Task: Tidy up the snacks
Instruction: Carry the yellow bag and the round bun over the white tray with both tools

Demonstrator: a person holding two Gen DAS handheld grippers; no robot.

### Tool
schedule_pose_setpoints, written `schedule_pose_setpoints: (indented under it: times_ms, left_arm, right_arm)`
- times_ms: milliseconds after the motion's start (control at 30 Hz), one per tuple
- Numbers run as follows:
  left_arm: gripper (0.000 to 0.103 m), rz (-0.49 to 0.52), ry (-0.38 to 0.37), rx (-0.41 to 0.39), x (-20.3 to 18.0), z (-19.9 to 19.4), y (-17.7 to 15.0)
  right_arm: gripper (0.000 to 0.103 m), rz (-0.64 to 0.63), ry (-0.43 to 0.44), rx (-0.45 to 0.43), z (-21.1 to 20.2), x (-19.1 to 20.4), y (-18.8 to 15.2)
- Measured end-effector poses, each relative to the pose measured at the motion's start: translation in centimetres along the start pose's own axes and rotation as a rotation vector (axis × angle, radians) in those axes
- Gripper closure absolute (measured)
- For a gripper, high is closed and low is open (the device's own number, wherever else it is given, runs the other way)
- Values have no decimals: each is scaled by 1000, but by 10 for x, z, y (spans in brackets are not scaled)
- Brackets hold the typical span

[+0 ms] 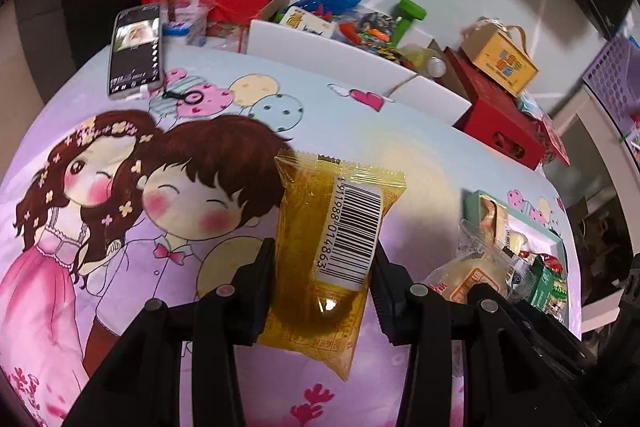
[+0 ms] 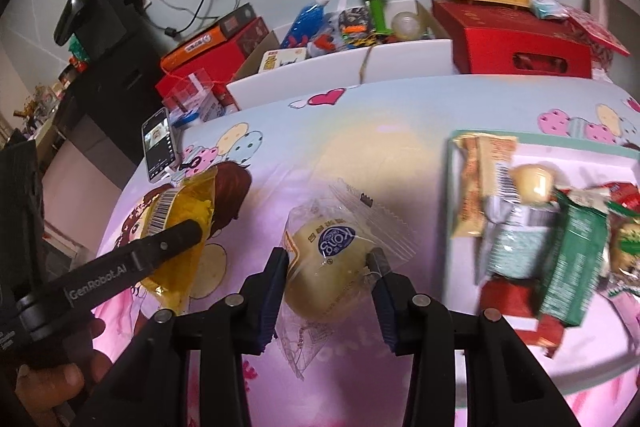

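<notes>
While the left gripper held the yellow barcoded packet lengthwise between its jaws, the right gripper, its jaws closed on the clear-wrapped pastry, was nearer the snack tray on its right.

Both tongs reach forward, left tongs and right tongs each clamped on something.

Open cloth between my claws, clutter at the edges

Bare printed table lies ahead of my right claw. The snack-filled tray blocks my right, my left claw with its yellow packet crowds the left, and a phone and boxes line the far edge.
</notes>
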State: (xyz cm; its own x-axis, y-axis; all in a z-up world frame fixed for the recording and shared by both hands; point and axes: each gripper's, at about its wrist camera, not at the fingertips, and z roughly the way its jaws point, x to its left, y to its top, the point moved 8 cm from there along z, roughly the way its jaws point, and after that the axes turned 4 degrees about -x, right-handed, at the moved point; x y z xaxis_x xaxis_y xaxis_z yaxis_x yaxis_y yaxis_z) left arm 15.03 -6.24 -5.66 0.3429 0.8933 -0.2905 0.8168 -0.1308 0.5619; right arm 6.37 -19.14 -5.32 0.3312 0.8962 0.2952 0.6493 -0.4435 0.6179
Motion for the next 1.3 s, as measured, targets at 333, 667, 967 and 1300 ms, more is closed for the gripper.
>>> schedule_pose_setpoints:
  times_ms: [333, 667, 967, 1300]
  left_arm:
    - [58, 70, 17, -30, -23, -8, 4]
    - [58, 154, -3, -71, -65, -22, 3]
    - [58, 258, -94, -97, -130, -37, -6]
    - [58, 361, -210, -49, -200, -32, -35]
  right_arm:
    - [59, 57, -4, -36, -12, -27, 6]
    - [59, 86, 14, -57, -30, -40, 9]
    - [59, 154, -63, -147, -75, -91, 23]
    - [59, 285, -216, -215, -129, -183, 24]
